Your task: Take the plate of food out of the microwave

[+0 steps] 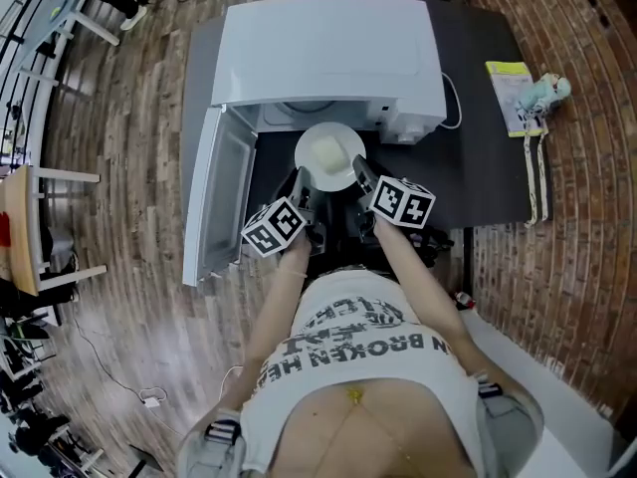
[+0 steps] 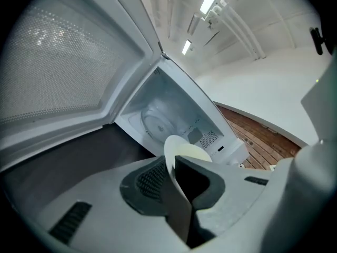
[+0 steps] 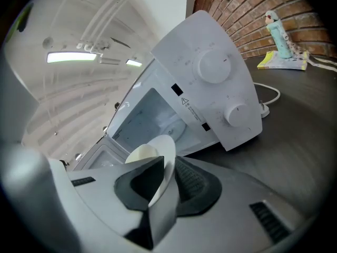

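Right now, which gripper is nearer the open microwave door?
Left. The left gripper clamps the plate rim on the side of the door; the right gripper clamps the opposite rim, farther away.

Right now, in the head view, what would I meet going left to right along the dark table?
open microwave door → left hand-held gripper → plate of food → right hand-held gripper → yellow booklet → small pale figure
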The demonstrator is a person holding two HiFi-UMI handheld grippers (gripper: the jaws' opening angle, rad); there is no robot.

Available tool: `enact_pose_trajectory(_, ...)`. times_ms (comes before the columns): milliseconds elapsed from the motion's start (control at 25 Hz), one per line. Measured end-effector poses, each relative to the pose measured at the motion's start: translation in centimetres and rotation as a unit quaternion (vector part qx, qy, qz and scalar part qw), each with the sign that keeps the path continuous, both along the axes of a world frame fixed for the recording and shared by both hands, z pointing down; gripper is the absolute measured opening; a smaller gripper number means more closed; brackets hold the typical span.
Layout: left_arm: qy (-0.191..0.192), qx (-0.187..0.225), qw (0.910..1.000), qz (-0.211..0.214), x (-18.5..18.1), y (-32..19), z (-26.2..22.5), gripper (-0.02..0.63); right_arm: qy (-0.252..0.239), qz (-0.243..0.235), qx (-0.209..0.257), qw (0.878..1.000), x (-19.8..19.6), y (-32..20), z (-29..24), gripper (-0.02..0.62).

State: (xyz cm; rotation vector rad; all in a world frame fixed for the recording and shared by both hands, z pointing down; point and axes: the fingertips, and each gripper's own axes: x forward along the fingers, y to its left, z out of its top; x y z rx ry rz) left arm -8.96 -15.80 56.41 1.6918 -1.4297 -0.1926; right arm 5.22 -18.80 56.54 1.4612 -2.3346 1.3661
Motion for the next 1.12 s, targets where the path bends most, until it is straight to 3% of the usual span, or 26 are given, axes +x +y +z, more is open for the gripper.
enact_pose_trajectory(840,-0.007,-0.005,0.9994,-0.033,4.0,6.0,0.5,0.054,-0.019,-0.038,-0.002,0.999,3.5,4.7,0.2,0.058)
enact_pose_trajectory(1120,-0.01,0.001,0.9994,-0.034,3.0,6.4,0.1,0.054,-0.019,-0.043,-0.001,0.999,2.7,5.2,0.1,0.057)
